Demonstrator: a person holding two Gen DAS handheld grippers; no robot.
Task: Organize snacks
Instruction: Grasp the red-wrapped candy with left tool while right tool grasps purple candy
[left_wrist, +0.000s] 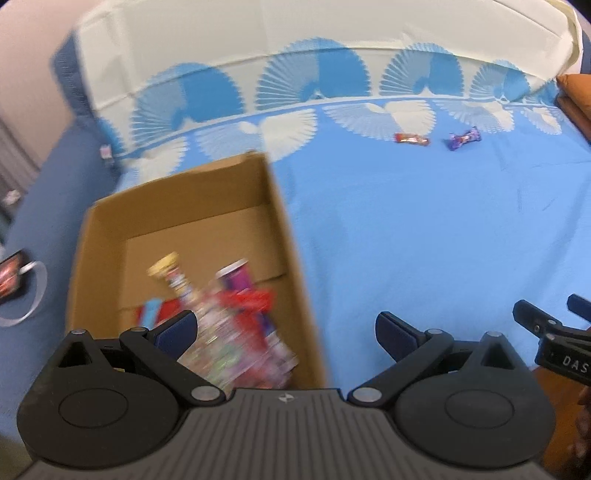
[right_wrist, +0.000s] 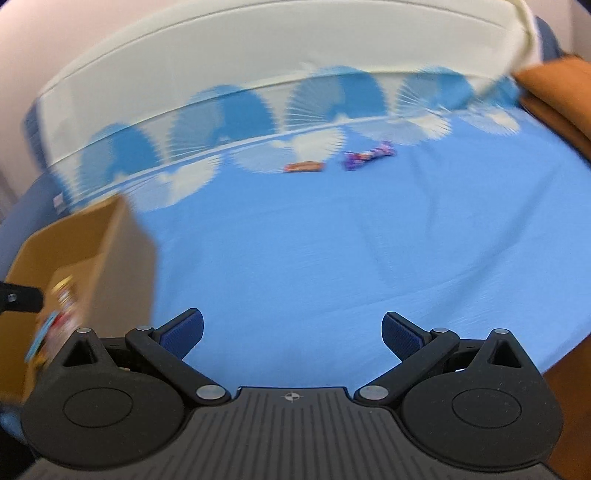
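Brown cardboard box (left_wrist: 177, 206), sky-blue bedsheet (left_wrist: 424, 229) with white fan motifs, red (left_wrist: 412, 139) and seemingly purple wrappers (left_wrist: 464, 138).

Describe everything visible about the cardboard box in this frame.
The cardboard box is plain brown, open-topped and rectangular, and sits on the blue bedsheet at the left. A loose flat cardboard sheet lines its floor. Blurred snack packs and two canisters lie piled at its near end. The open left gripper hovers above its near right corner.
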